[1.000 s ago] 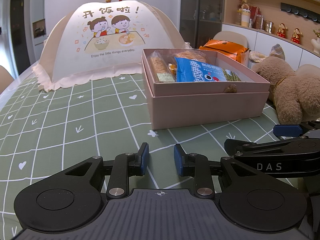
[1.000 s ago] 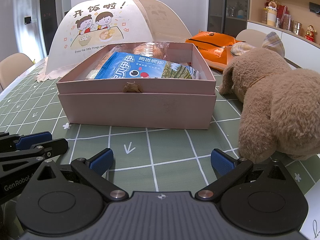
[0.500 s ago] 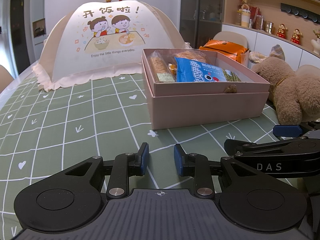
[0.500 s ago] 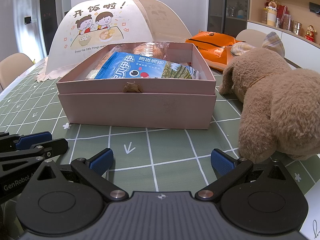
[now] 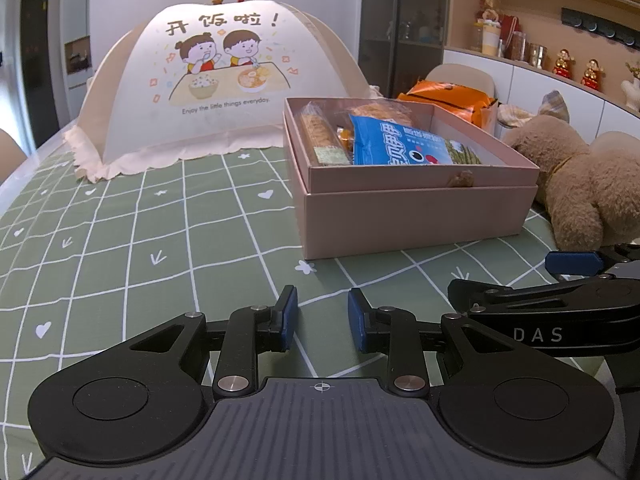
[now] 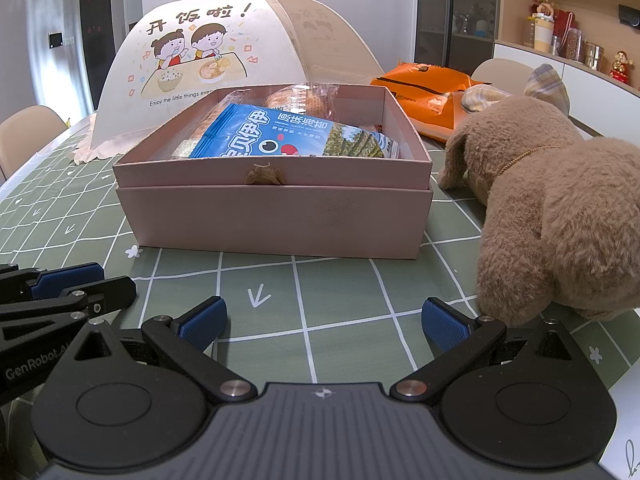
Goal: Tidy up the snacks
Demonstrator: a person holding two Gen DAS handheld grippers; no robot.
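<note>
While both tools rest low over a green grid-printed tablecloth (image 6: 340,344), the left gripper (image 5: 322,316) shows ribbed blue pads narrowly parted, holding nothing; the right gripper (image 6: 324,320) gapes wide, also bare. Beyond sits a matte pink cardboard box (image 6: 276,216) holding a glossy blue snack packet (image 6: 280,132) and clear-wrapped biscuits (image 5: 320,136), a plush brown toy (image 6: 560,208) alongside, a domed mesh food cover (image 5: 216,88) behind.

One pink box (image 6: 276,216) sits on the table, holding one blue seaweed snack packet (image 6: 280,134) and at least three clear-wrapped snacks. One mesh food cover (image 5: 216,80), one plush dog (image 6: 560,208), one orange bag (image 6: 424,88) and two grippers complete the count.
</note>
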